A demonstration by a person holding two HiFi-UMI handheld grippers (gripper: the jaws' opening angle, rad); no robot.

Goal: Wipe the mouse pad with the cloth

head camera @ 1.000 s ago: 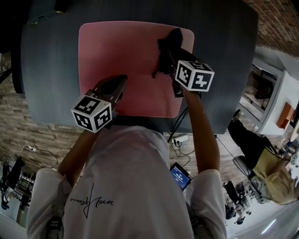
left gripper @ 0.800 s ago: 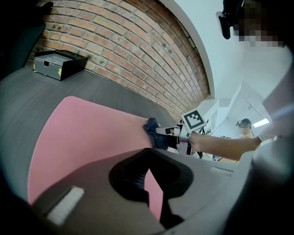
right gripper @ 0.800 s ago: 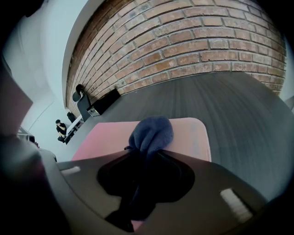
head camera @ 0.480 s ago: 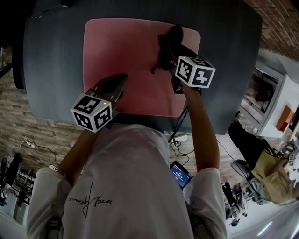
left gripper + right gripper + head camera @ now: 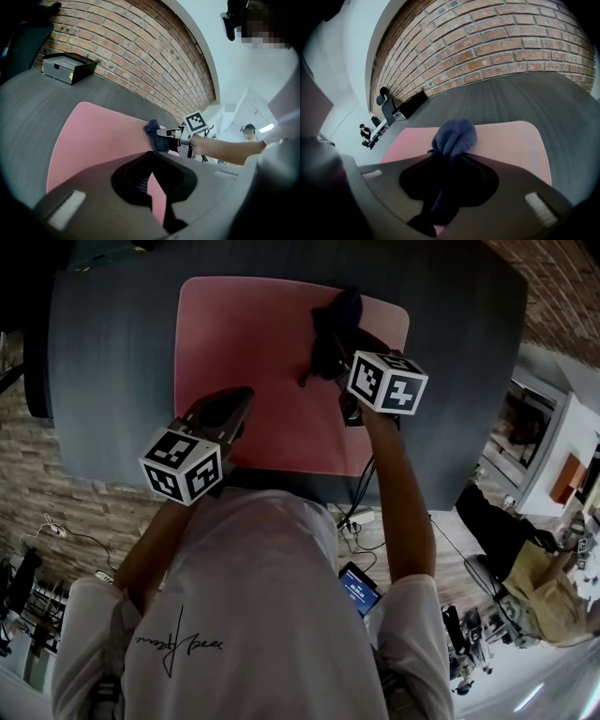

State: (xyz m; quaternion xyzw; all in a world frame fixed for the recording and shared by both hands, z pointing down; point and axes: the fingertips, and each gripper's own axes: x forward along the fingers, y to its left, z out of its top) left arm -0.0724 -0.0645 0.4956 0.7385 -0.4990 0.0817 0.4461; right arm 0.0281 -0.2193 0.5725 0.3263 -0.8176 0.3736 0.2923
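cloth pinched in right gripper on mouse pad; left gripper closed, empty, seemingly touching it.

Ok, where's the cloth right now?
Head view: the cloth is clamped in the right gripper, touching the pink mouse pad toward its far right corner.

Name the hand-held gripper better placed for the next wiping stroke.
Right. The right hand-held gripper clamps the cloth on the mouse pad; the left hand-held gripper is shut, empty.
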